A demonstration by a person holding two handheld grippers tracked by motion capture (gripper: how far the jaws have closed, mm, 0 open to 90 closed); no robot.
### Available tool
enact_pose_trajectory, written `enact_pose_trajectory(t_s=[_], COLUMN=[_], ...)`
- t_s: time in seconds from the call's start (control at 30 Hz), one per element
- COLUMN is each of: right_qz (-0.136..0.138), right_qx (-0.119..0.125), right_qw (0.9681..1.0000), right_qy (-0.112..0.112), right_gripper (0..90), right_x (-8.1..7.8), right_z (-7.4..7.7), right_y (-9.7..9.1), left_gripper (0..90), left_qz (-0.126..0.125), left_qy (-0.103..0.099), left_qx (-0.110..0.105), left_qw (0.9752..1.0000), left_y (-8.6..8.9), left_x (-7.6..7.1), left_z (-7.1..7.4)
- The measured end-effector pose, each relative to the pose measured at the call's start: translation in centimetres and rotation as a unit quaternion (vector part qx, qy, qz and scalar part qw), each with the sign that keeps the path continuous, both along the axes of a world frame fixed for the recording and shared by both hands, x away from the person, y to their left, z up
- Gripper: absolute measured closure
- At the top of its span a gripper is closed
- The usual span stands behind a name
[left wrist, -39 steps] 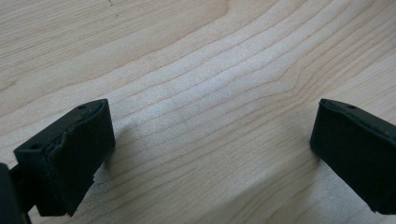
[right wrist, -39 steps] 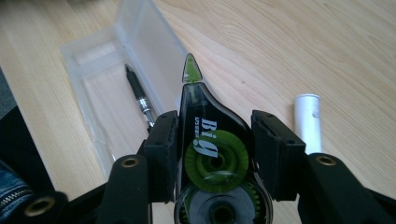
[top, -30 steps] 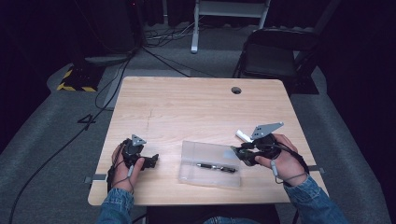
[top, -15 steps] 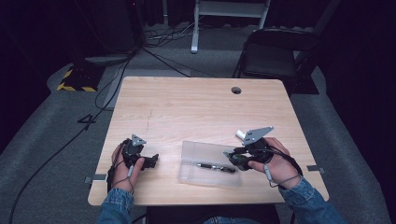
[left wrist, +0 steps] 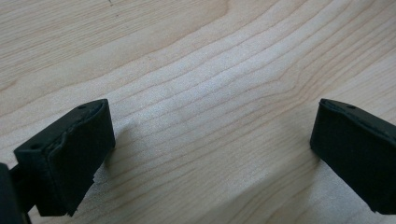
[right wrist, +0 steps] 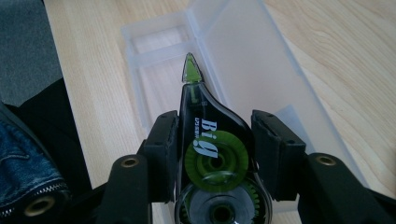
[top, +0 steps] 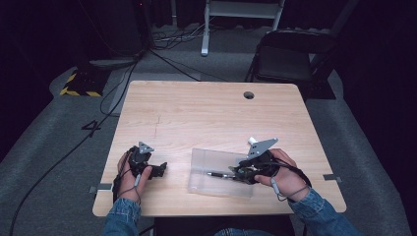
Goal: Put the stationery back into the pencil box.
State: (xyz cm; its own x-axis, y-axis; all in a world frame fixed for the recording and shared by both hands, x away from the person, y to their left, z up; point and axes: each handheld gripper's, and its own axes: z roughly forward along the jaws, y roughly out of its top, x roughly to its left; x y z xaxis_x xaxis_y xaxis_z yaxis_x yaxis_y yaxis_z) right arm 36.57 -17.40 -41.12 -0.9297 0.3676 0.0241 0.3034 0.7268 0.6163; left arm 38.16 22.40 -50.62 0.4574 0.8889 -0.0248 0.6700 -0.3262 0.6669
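Pale wood table (top: 206, 118), dark room behind. Lower right of the high view: right gripper (right wrist: 212, 140) pinching a green tape roller (right wrist: 210, 149) over the clear box (top: 216, 169), pen (top: 219, 174) inside. Lower left: left gripper (left wrist: 212, 140) spread wide on bare wood.
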Motion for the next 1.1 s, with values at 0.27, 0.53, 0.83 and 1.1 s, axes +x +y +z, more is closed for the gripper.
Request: enact_pose_trajectory(t_s=[0.27, 0.53, 0.83, 1.1], right_qz=[0.021, 0.039, 0.059, 0.065], right_qx=[-0.011, -0.019, -0.035, -0.045], right_qw=[0.9997, 0.999, 0.9976, 0.9968], right_qy=[0.006, 0.011, 0.012, 0.014], right_gripper=[53.2, 53.1, 53.1, 53.1], right_x=[-0.1, -0.2, -0.2, 0.0], right_z=[-1.1, -2.0, -3.0, -3.4], right_y=[0.9, 1.4, 1.8, 1.8], left_gripper=[0.2, 0.2, 0.2, 0.2], left_qz=[0.0, 0.0, 0.0, 0.0], left_qy=[0.0, 0.0, 0.0, 0.0], left_qx=[-0.001, -0.001, 0.0, 0.0], left_qw=[1.0, 1.0, 1.0, 1.0], left_y=[0.0, 0.0, 0.0, 0.0], left_x=[0.0, 0.0, 0.0, 0.0], left_z=[0.0, 0.0, 0.0, 0.0])
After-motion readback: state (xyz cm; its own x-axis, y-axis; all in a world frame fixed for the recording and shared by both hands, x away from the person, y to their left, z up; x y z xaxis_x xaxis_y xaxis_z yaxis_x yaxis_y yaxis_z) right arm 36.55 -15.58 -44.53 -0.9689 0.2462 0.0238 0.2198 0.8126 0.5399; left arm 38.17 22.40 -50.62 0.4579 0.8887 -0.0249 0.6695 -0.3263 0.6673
